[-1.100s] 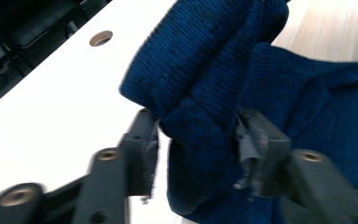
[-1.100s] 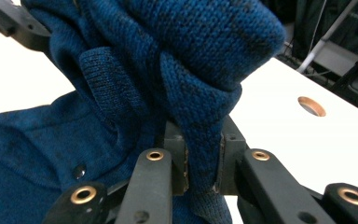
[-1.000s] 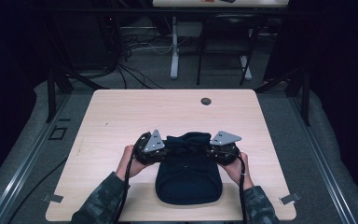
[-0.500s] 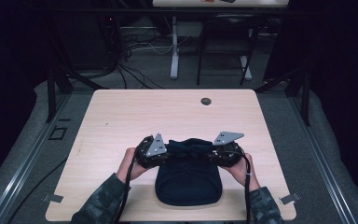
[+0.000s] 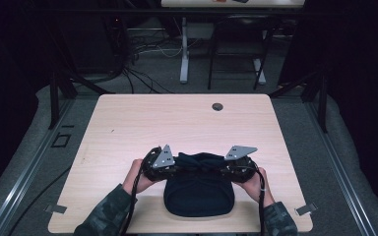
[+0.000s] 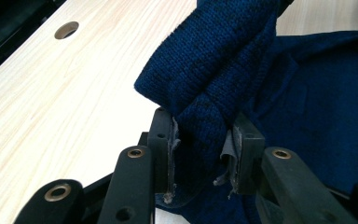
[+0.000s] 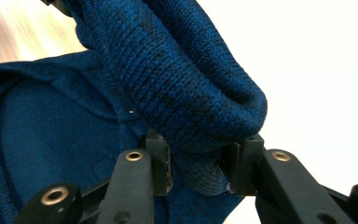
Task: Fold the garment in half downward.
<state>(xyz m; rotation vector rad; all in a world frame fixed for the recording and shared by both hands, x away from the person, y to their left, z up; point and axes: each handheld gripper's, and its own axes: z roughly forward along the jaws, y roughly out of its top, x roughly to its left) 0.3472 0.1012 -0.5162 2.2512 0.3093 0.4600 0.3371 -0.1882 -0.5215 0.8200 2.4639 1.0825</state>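
Observation:
A dark blue knitted garment point(image 5: 199, 196) lies near the front edge of the pale wooden table point(image 5: 177, 123). My left gripper point(image 5: 182, 165) comes in from the left and is shut on a thick fold of the garment's far edge point(image 6: 214, 60), the knit squeezed between its pads point(image 6: 172, 140). My right gripper point(image 5: 218, 166) comes in from the right and has just been closing its jaws on another rolled fold point(image 7: 168, 70), which its pads point(image 7: 164, 163) pinch. The far edge is bunched and raised between the two grippers.
A round cable hole point(image 5: 217, 106) is set in the table near its far edge, also the hole point(image 6: 66, 30) at the upper left of the left gripper view. Bare wood stretches beyond the garment. Dark floor, cables and table legs point(image 5: 184, 49) lie past the table.
Both hands have stayed almost in place. The garment's far edge looks slightly more gathered between the grippers than a second ago.

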